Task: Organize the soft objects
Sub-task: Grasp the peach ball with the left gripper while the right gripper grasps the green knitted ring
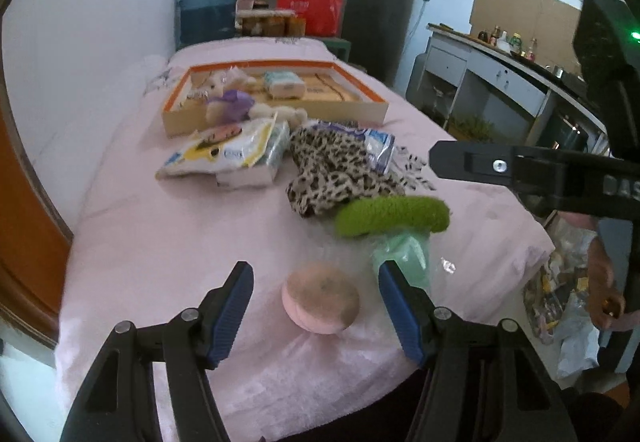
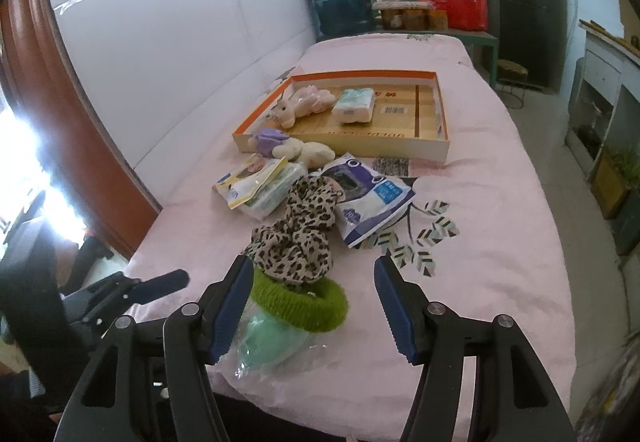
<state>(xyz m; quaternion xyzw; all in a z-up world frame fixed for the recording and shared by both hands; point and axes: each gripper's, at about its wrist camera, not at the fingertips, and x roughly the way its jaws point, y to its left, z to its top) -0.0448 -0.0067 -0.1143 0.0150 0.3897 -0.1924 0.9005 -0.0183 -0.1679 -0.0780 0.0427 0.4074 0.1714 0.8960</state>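
The left gripper (image 1: 316, 316) hangs with its blue pads spread wide and nothing pinched; a round pink sponge puff (image 1: 320, 300) sits on the pink bedcover (image 1: 160, 250) in the gap between them, untouched as far as I can see. The right gripper (image 2: 314, 306) is likewise released, jaws well apart, with the green fuzzy band (image 2: 304, 302) and a mint-green item in clear wrap (image 2: 268, 346) lying just inside its left pad. The band overlaps the leopard-print cloth (image 2: 296, 230), which stretches away toward a blue-and-white packet (image 2: 372, 202) and a yellow-edged tissue pack (image 2: 260, 182). Farther off, a purple-dressed plush toy (image 2: 288, 146) leans against the near wall of the orange-rimmed cardboard tray (image 2: 444, 150). Inside the tray lie a pale pink plush (image 2: 304, 102) and a wrapped white pack (image 2: 354, 106). A hand (image 1: 606, 282) shows beyond the bed's right edge.
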